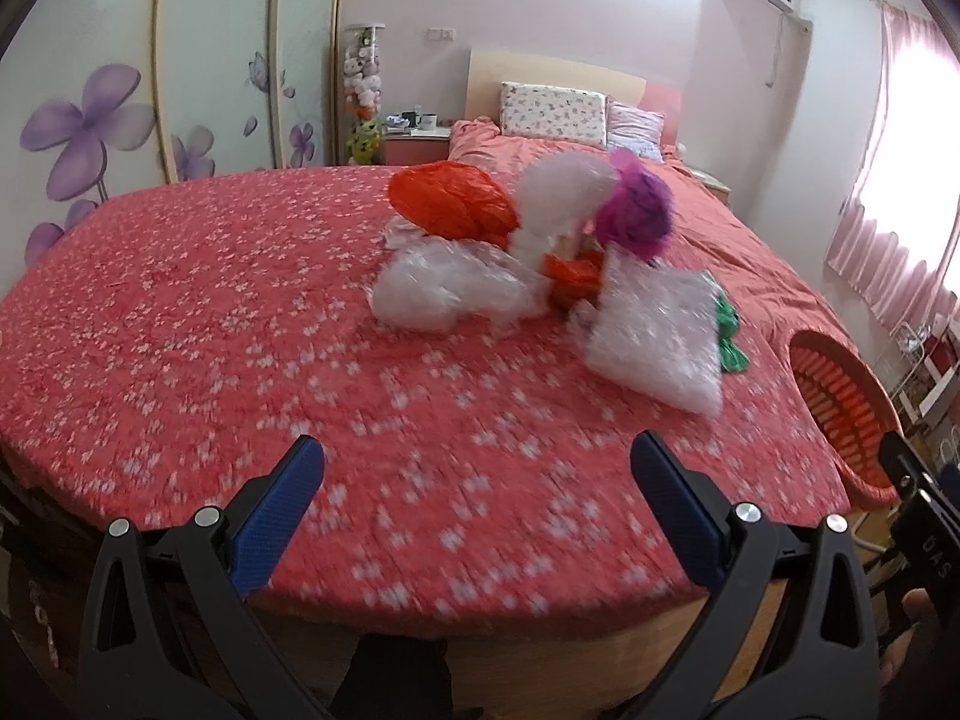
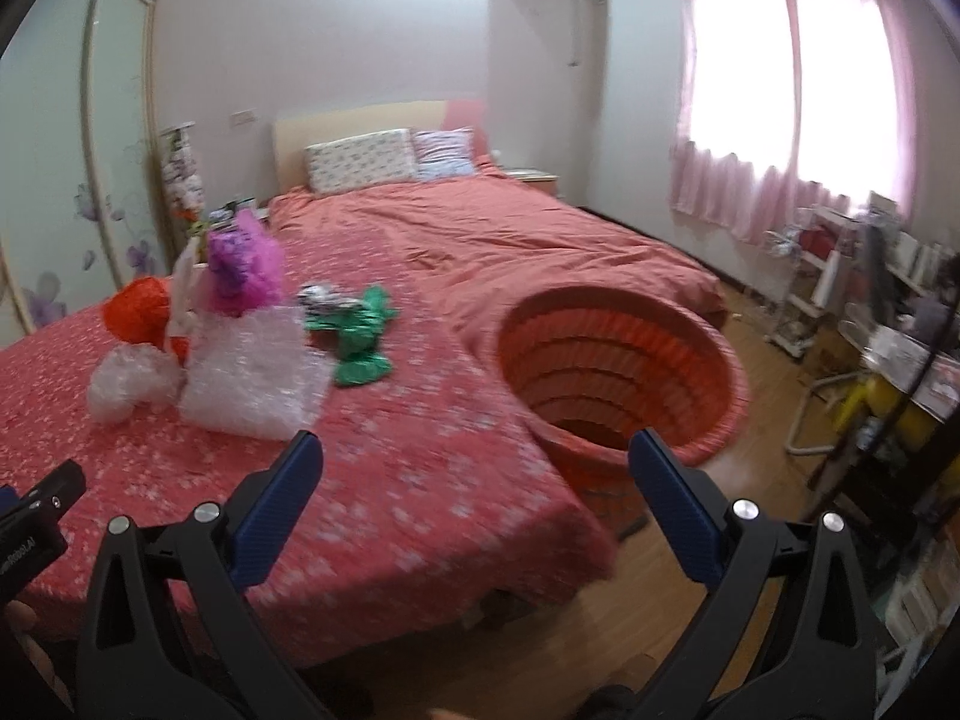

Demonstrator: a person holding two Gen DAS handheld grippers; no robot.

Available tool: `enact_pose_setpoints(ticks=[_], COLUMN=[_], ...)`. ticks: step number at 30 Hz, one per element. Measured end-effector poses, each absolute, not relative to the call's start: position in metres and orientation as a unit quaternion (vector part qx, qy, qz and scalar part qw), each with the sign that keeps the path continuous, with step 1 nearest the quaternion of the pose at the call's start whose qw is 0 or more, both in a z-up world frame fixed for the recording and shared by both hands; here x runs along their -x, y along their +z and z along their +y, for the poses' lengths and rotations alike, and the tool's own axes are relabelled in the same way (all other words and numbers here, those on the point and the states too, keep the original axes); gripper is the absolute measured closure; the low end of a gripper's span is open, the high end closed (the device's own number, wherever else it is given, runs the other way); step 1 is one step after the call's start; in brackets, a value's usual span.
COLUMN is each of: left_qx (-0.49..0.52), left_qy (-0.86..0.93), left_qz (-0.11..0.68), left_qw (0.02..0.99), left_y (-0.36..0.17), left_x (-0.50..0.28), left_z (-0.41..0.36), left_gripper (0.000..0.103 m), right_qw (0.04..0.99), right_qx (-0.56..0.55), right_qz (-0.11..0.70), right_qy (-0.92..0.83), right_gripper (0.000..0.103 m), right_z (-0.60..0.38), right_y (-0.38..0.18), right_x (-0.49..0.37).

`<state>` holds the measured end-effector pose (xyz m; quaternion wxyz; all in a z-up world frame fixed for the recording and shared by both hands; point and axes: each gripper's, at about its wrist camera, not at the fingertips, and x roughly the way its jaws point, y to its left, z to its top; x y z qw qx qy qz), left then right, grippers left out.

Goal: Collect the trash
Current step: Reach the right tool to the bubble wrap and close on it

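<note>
A heap of trash lies on the red flowered bed (image 1: pixel 180 312): an orange plastic bag (image 1: pixel 450 201), a purple bag (image 1: pixel 639 213), clear bubble wrap (image 1: pixel 657 339), a crumpled clear bag (image 1: pixel 447 285) and a green bag (image 1: pixel 729 336). The same heap shows in the right wrist view: orange bag (image 2: pixel 135 312), purple bag (image 2: pixel 243 267), bubble wrap (image 2: pixel 255 378), green bag (image 2: pixel 357 333). An orange slatted basket (image 2: pixel 624 369) stands beside the bed's right edge, also in the left wrist view (image 1: pixel 840 408). My left gripper (image 1: pixel 477 462) is open and empty over the bed's near edge. My right gripper (image 2: pixel 474 462) is open and empty, between bed corner and basket.
Pillows (image 1: pixel 555 111) and a headboard are at the far end. A wardrobe with purple flowers (image 1: pixel 90 132) is on the left. A nightstand (image 1: pixel 417 141) stands by the bed. A cluttered desk and chair (image 2: pixel 870 360) and a curtained window (image 2: pixel 792 78) are on the right. Wooden floor (image 2: pixel 762 324) surrounds the basket.
</note>
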<state>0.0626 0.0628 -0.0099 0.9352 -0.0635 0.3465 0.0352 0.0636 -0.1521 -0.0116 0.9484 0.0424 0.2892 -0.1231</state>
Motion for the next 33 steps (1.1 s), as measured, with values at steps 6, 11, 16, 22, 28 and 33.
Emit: enact_pose_setpoints(ticks=[6,11,16,22,28,33], left_qx=[0.063,0.064,0.068,0.072,0.08,0.078], left_qy=[0.068,0.092,0.09,0.079,0.064,0.05], left_qz=[0.331,0.321,0.315,0.319,0.327,0.329], left_qw=[0.939,0.941,0.942,0.942,0.94,0.94], left_y=[-0.006,-0.005,-0.008,-0.013,-0.019,-0.019], left_x=[-0.091,-0.11,-0.123,-0.131,-0.134,-0.141], left_z=[0.097,0.122,0.139,0.148,0.15,0.147], left_gripper=[0.002,0.002,0.002,0.002,0.003,0.007], right_qw=[0.95,0.939,0.934,0.919,0.907,0.91], right_qx=[-0.072,-0.084,-0.078,-0.068,-0.051,-0.051], right_qz=[0.301,0.333,0.349,0.389,0.417,0.41], right_qy=[-0.048,-0.01,-0.007,-0.015,-0.012,0.006], right_gripper=[0.007,0.012,0.018,0.028,0.054,0.083], right_z=[-0.124,-0.097,-0.073,-0.057,-0.05,-0.045], right_y=[-0.021,-0.036,-0.048,-0.062,-0.077,-0.073], right_x=[-0.119,-0.164,-0.195,-0.225,-0.235,-0.231])
